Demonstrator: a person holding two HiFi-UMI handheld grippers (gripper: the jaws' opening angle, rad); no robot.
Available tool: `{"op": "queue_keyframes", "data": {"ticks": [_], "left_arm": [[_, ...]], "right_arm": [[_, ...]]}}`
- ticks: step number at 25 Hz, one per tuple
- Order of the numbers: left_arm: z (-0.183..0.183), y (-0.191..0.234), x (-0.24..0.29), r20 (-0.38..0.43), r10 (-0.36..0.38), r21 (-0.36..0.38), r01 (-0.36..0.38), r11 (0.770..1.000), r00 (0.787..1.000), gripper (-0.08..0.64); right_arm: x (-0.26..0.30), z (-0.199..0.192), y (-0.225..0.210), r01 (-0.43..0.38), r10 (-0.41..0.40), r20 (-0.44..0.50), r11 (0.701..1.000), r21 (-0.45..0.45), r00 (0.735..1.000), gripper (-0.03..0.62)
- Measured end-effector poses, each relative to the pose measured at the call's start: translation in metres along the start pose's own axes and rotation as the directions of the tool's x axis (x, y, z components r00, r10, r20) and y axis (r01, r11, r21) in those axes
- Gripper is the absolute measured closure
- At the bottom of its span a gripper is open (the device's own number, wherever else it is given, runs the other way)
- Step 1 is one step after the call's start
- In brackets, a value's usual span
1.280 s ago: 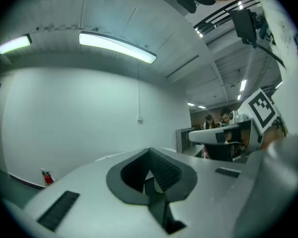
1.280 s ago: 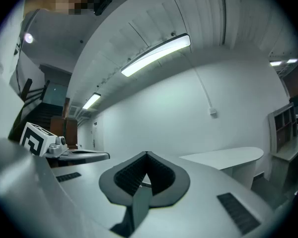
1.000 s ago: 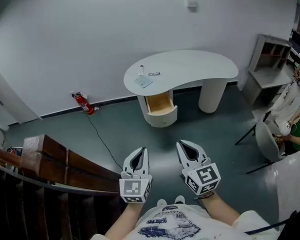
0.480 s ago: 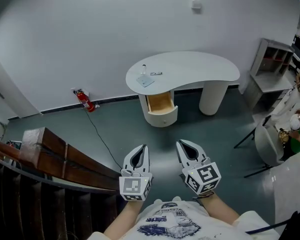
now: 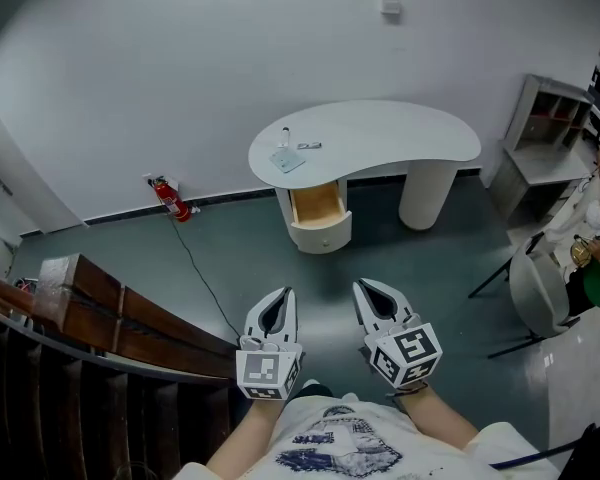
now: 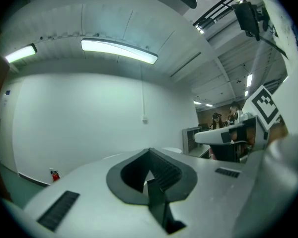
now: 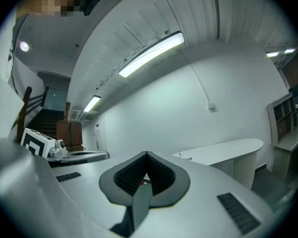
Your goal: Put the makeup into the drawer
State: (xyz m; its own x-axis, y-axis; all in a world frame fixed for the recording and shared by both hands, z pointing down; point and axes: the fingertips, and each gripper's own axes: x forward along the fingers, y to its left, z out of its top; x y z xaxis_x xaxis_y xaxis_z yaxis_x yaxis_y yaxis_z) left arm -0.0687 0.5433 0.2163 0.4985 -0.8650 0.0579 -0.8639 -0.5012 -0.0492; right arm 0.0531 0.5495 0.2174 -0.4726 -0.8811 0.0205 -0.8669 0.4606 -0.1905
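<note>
Nearest, the left gripper (image 5: 278, 306) and right gripper (image 5: 371, 298) are each pressed together on nothing. Far off, the makeup (image 5: 288, 158) lies on the desk's (image 5: 400, 133) left end, above the open drawer (image 5: 318, 208). This looks like the approach: close in first, then spread the jaws.

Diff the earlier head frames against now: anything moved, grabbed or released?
Only the view drifted a little: the wooden railing slid toward the left edge, which suggests that the person is stepping. Nothing was grabbed or released. The left tool and right tool stay shut and empty, side by side. The drawer stays open, and the makeup items lie untouched on the desk.
</note>
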Motion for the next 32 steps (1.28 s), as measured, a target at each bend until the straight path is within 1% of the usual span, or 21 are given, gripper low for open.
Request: {"op": "queue_keyframes", "data": {"ticks": [8,15,22,32], "left_arm": [[-0.007,-0.006,0.015,-0.019,-0.025,0.007,0.025,1.0,1.0,0.514],[-0.01,0.01,0.046,-0.013,-0.045,0.019,0.046,0.999,0.999,0.514],[-0.012,0.047,0.087,-0.01,-0.038,0.015,0.038,0.999,0.999,0.514],[-0.012,0.108,0.161,-0.016,-0.034,0.002,0.034,0.999,0.999,0.514]], "right_arm": [[0.002,-0.005,-0.018,0.007,-0.007,-0.002,0.999,0.048,1.0,0.572],[0.028,-0.007,-0.035,0.025,-0.024,-0.009,0.998,0.05,1.0,0.572],[0.08,-0.009,-0.047,0.017,-0.016,-0.029,0.999,0.045,0.999,0.572],[0.174,0.001,-0.071,0.0,0.001,-0.042,0.999,0.039,0.999,0.572]]}}
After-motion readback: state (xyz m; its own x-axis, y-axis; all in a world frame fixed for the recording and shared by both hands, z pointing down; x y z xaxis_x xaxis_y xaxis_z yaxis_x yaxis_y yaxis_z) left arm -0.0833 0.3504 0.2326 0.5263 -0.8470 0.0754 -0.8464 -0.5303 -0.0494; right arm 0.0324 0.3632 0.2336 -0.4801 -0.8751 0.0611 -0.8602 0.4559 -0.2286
